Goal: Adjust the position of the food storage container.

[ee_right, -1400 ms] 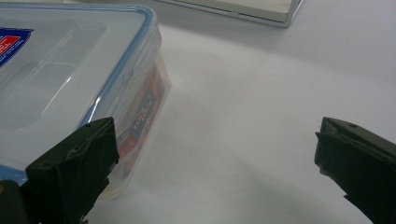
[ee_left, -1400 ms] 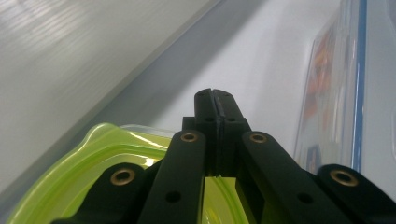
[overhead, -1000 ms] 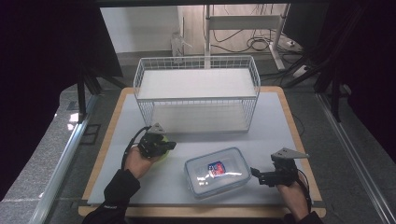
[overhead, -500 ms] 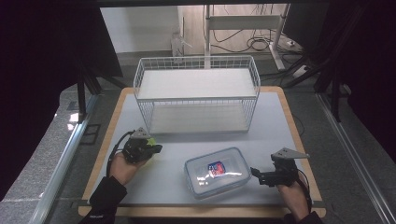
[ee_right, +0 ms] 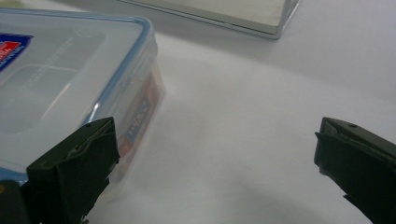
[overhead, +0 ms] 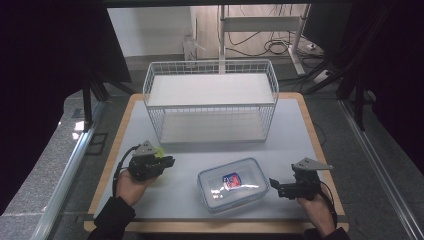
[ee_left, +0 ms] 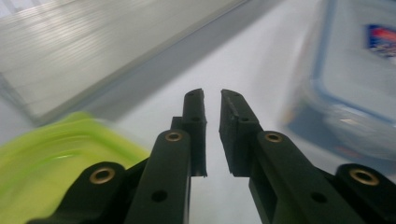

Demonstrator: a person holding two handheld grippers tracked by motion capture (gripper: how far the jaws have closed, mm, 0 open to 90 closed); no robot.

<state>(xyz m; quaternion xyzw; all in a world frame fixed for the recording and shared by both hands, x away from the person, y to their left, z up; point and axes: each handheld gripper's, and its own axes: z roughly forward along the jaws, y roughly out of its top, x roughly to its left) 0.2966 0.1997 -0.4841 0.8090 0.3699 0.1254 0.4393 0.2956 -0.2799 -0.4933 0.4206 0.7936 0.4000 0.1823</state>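
Note:
A clear plastic container [overhead: 232,185] with a blue-rimmed lid and a red-and-blue label lies on the white mat near the front. My right gripper [overhead: 272,185] rests just right of it and is open wide; in the right gripper view [ee_right: 215,140] one jaw stands beside the container's [ee_right: 60,70] end wall and bare mat lies between the jaws. My left gripper [overhead: 170,161] is left of the container [ee_left: 355,70]. Its jaws [ee_left: 212,93] have just been opening and stand a narrow gap apart, with nothing between them. A blurred lime-green object [ee_left: 56,154] sits close beside it [overhead: 159,151].
A white wire basket [overhead: 210,62] with a shelf stands at the back middle of the mat, and its base shows in both gripper views [ee_left: 93,46] [ee_right: 243,14]. The mat lies on a wooden board [overhead: 320,145]. Dark frames and metal rails flank the table.
My left hand and its gripper have moved left, away from the container. The right gripper and the container have kept still.

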